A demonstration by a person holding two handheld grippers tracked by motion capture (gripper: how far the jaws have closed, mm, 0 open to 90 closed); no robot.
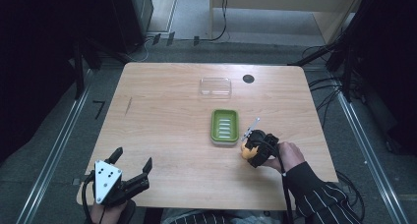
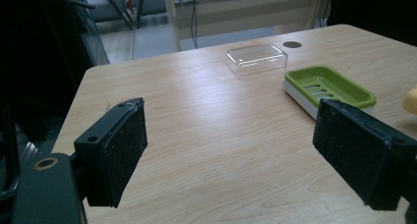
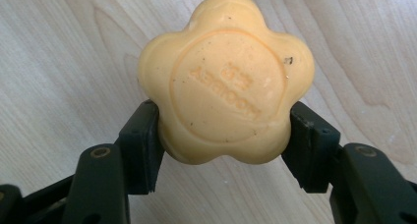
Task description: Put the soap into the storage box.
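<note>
A yellow flower-shaped soap bar (image 3: pixel 226 76) with stamped letters sits between the jaws of my right gripper (image 3: pixel 225 140), which is shut on it just above the wooden table. From the high view the right gripper (image 1: pixel 252 149) holds the soap (image 1: pixel 245 151) just right of the green soap dish (image 1: pixel 224 127). That green dish (image 2: pixel 328 87) and a sliver of the soap (image 2: pixel 411 100) appear in the left gripper view too. My left gripper (image 1: pixel 133 161) rests at the table's front left corner, its black jaws wide apart with nothing between them (image 2: pixel 231 150).
A clear plastic lid (image 1: pixel 215 86) lies beyond the dish at the back of the table (image 1: pixel 162 121), next to a dark round hole (image 1: pixel 248 79). Cables and dark stands surround the table on the floor.
</note>
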